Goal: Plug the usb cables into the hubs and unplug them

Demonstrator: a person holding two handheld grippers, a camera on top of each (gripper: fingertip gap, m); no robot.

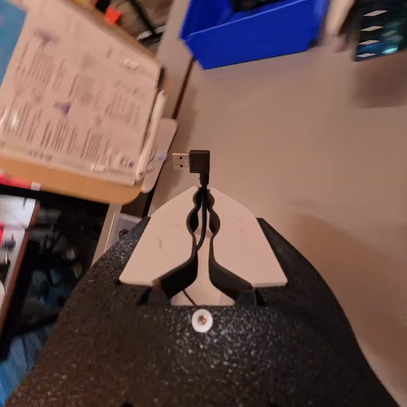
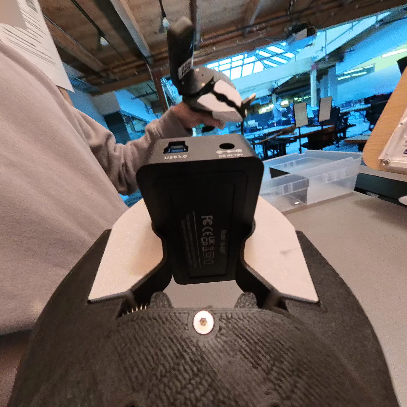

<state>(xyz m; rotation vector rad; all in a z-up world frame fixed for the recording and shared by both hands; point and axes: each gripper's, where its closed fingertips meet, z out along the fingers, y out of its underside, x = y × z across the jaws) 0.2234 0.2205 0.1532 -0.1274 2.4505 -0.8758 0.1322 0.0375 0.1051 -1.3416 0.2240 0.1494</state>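
Left tongs (image 1: 204, 189) pinch the usb cable (image 1: 203, 217) just below its angled plug (image 1: 192, 161), frame centre; right tongs (image 2: 203, 222) clench the black hub (image 2: 199, 204), lifted off the surface (image 2: 352, 253). Gripped by cord alone, the plug may swivel and miss the hub's port (image 2: 175, 148).

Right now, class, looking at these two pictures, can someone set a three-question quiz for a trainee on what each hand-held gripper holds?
1. True or false: the plug is already in the hub.
2. What does the right hand-held gripper clamp? A) hub B) blue bin C) paper
3. Fill in: the left hand-held gripper pinches the ____ just behind the plug.

Key: 1 false, plug and hub are apart. 2 A. 3 cable.
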